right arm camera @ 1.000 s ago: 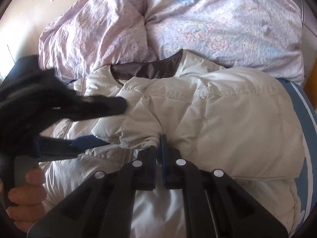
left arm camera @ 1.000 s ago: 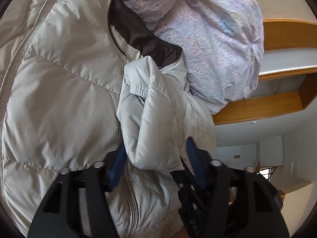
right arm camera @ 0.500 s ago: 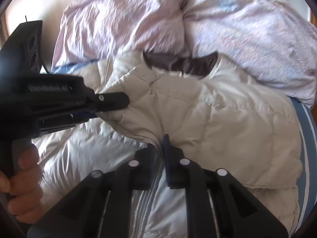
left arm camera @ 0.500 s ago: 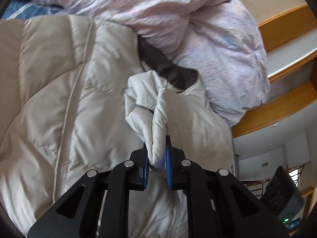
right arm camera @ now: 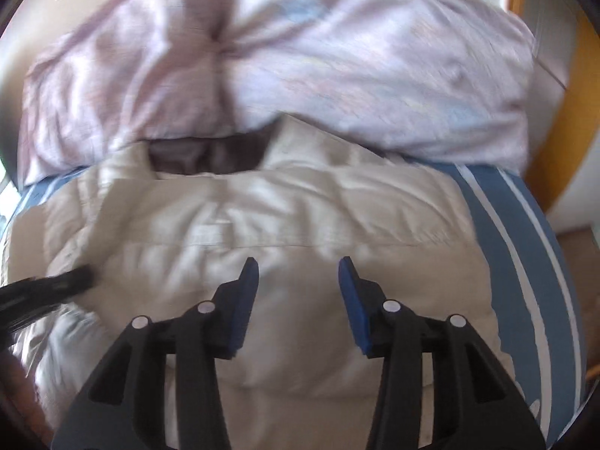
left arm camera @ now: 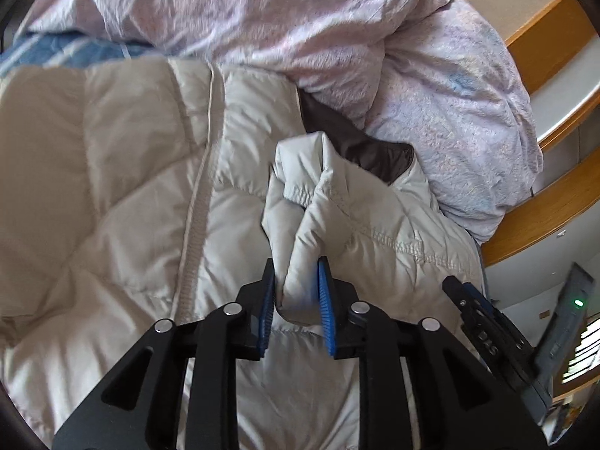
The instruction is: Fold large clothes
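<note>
A: Lying flat on the bed is a pale quilted jacket, front up, its dark collar lining at the far end from both grippers. The zip line is running to the left of the left gripper.

B: Noting the sleeve. The cuff end of the sleeve is standing up between the left gripper's blue pads. The jaws have just been opening a little. The fabric is bulging between them and touching both pads, so I am logging it as pinched.

A: Agreed. Logging the right gripper next. Its jaws have just been opening; they are standing apart with nothing between them, only the jacket's chest panel lying beneath. The picture is blurred.

B: In the right wrist view the tip of the left gripper is showing low on the left, resting against the jacket.

A: Moving outward. A lilac duvet is bunching just beyond the collar, touching it. A blue striped sheet is showing to the right of the right gripper, under the jacket's edge.

B: A wooden bed frame is sitting far right of the left gripper.
</note>
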The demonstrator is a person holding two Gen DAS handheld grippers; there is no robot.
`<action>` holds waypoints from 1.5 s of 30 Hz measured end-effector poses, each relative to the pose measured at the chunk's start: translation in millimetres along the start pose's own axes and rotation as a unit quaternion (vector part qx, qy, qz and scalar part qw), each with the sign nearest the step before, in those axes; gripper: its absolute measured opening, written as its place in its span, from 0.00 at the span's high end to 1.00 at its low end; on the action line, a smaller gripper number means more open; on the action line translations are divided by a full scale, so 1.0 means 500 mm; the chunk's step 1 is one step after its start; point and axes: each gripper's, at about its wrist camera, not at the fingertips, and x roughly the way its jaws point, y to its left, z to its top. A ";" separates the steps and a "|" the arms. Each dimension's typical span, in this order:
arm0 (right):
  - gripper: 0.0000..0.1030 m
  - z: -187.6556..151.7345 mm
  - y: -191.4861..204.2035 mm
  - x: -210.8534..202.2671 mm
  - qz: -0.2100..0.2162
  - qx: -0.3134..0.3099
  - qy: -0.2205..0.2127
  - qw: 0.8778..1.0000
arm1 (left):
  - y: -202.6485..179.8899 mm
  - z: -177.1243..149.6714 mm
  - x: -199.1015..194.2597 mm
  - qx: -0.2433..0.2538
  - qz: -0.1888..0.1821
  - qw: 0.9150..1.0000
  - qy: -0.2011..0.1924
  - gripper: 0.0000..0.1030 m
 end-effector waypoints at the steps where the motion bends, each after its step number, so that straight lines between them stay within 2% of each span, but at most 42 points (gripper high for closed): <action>1: 0.56 -0.002 -0.004 0.008 -0.004 0.001 0.004 1.000 | -0.009 0.004 -0.018 0.008 0.007 1.000 -0.018 0.69; 3: 0.55 -0.007 -0.006 0.026 -0.008 -0.001 0.012 1.000 | -0.029 0.010 -0.045 0.023 0.006 0.998 -0.050 0.50; 6: 0.53 -0.015 0.004 0.046 -0.013 -0.008 0.022 1.000 | -0.069 0.016 -0.052 0.049 -0.016 0.997 -0.064 0.43; 9: 0.53 -0.019 0.005 0.072 -0.014 -0.006 0.033 0.999 | -0.099 0.017 -0.004 0.060 -0.032 0.997 -0.022 0.43; 12: 0.53 -0.026 0.017 0.084 -0.026 -0.021 0.035 0.999 | -0.096 0.017 0.058 0.046 -0.008 0.999 0.014 0.44; 16: 0.53 -0.035 0.025 0.088 -0.037 -0.036 0.030 0.998 | -0.095 0.011 0.081 0.055 0.023 0.998 0.009 0.48; 17: 0.53 -0.036 0.027 0.088 -0.039 -0.041 0.030 0.998 | -0.098 0.009 0.088 0.064 0.039 0.997 0.009 0.52; 19: 0.53 -0.032 0.026 0.077 -0.040 -0.042 0.034 0.998 | -0.102 0.003 0.099 0.078 0.061 0.995 0.006 0.54; 22: 0.53 -0.025 0.031 0.040 -0.002 -0.035 0.018 0.999 | -0.104 -0.007 0.105 0.095 0.081 0.992 -0.004 0.54; 24: 0.53 -0.025 0.059 0.021 0.001 -0.062 -0.002 0.998 | -0.104 -0.008 0.107 0.096 0.085 0.992 -0.006 0.54; 27: 0.51 -0.041 0.089 0.075 -0.012 -0.092 0.046 0.995 | -0.099 -0.003 0.104 0.089 0.078 0.993 -0.003 0.54; 28: 0.50 -0.045 0.093 0.077 -0.020 -0.102 0.033 0.994 | -0.096 0.000 0.097 0.083 0.071 0.994 0.003 0.54; 31: 0.49 -0.037 0.095 0.067 -0.025 -0.104 0.043 0.993 | -0.089 0.007 0.047 0.079 0.046 0.996 0.003 0.54; 34: 0.49 -0.026 0.106 0.028 -0.008 -0.096 0.028 0.995 | -0.071 0.002 -0.028 0.083 0.019 0.996 -0.012 0.44; 37: 0.49 -0.015 0.155 -0.002 0.011 -0.111 0.005 0.994 | -0.042 -0.008 -0.098 0.083 0.011 0.996 -0.029 0.41; 40: 0.47 -0.011 0.214 0.014 0.032 -0.127 0.020 0.991 | -0.001 -0.027 -0.159 0.069 0.004 0.997 -0.036 0.39; 42: 0.46 -0.024 0.250 0.059 0.010 -0.154 0.055 0.987 | 0.029 -0.042 -0.191 0.055 0.004 0.998 -0.041 0.39; 43: 0.45 -0.031 0.266 0.068 -0.015 -0.174 0.043 0.984 | 0.048 -0.052 -0.208 0.048 0.004 0.998 -0.042 0.39; 45: 0.45 -0.037 0.280 0.056 -0.029 -0.186 0.034 0.981 | 0.097 -0.084 -0.249 0.028 0.014 0.998 -0.050 0.39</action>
